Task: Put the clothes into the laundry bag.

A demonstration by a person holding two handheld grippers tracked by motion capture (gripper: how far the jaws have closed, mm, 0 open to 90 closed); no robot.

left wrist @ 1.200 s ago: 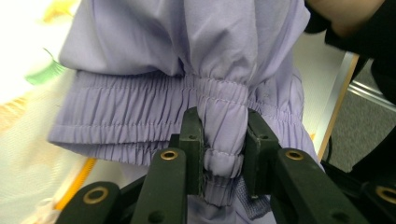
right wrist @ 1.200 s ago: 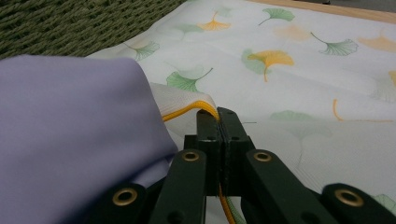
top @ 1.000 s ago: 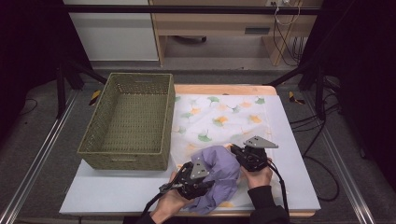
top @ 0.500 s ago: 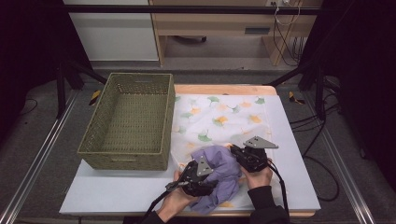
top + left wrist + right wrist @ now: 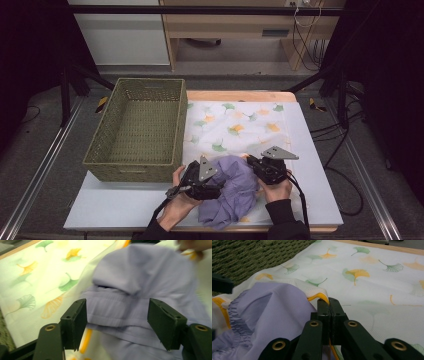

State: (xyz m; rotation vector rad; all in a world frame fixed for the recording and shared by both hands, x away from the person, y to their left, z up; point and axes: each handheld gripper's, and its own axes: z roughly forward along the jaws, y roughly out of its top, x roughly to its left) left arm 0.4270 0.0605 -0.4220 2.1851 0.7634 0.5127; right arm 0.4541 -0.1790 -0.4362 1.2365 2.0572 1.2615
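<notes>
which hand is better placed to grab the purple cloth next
Left, probably. The left gripper has just been opening, and its fingers stand wide around a fold of the purple cloth without pressing it. The right gripper is shut on the yellow-trimmed edge of the leaf-print cloth.

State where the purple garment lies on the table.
In the high view the purple garment lies at the table's near edge on the leaf-print cloth, between both grippers, right of the basket.

Soft matt lilac cloth (image 5: 235,187), smooth leaf-printed tablecloth (image 5: 240,125), rough woven wicker basket (image 5: 135,165), wooden table edge (image 5: 240,95).
</notes>
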